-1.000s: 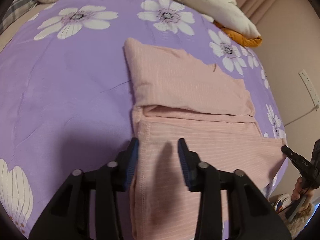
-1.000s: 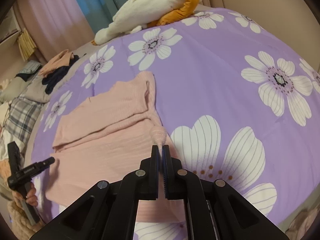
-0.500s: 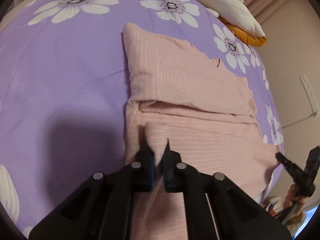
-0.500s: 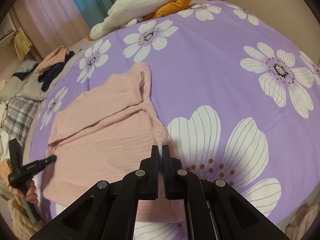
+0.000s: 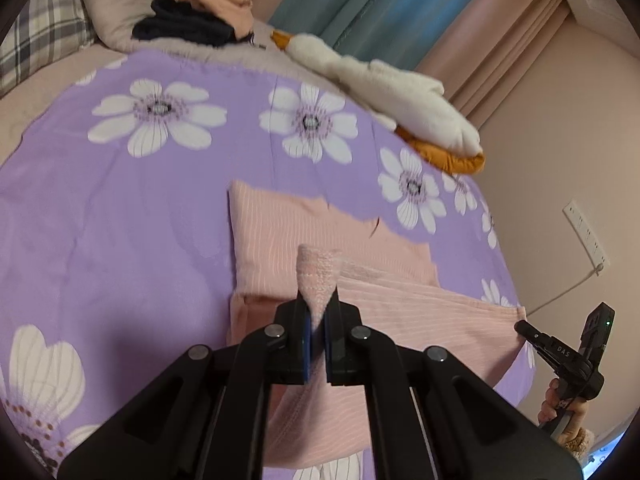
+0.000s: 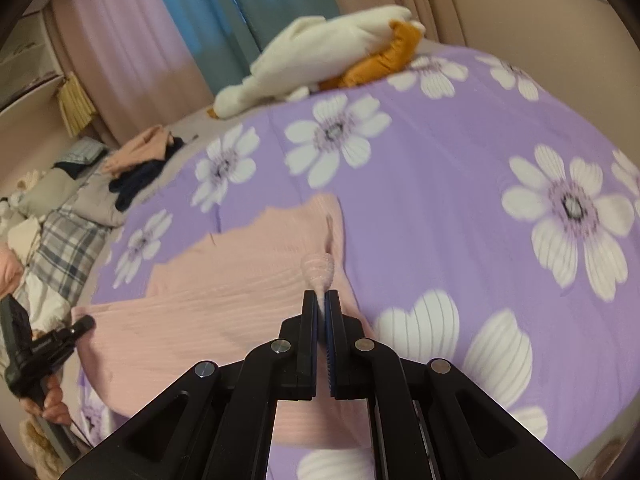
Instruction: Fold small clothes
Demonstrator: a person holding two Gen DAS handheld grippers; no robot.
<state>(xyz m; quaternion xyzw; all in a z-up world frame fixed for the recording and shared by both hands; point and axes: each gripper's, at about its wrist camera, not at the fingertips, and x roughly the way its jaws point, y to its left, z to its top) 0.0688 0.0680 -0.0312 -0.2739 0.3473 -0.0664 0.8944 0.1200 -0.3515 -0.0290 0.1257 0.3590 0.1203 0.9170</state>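
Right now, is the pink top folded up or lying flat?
Partly folded. The pink top shows a doubled layer across its far half, and both the left gripper and right gripper pinch its near edge.

A white plush goose (image 5: pixel 384 88) (orange feet) lies on the purple flowered bedspread (image 5: pixel 120 220) near blue curtains (image 6: pixel 240 12).
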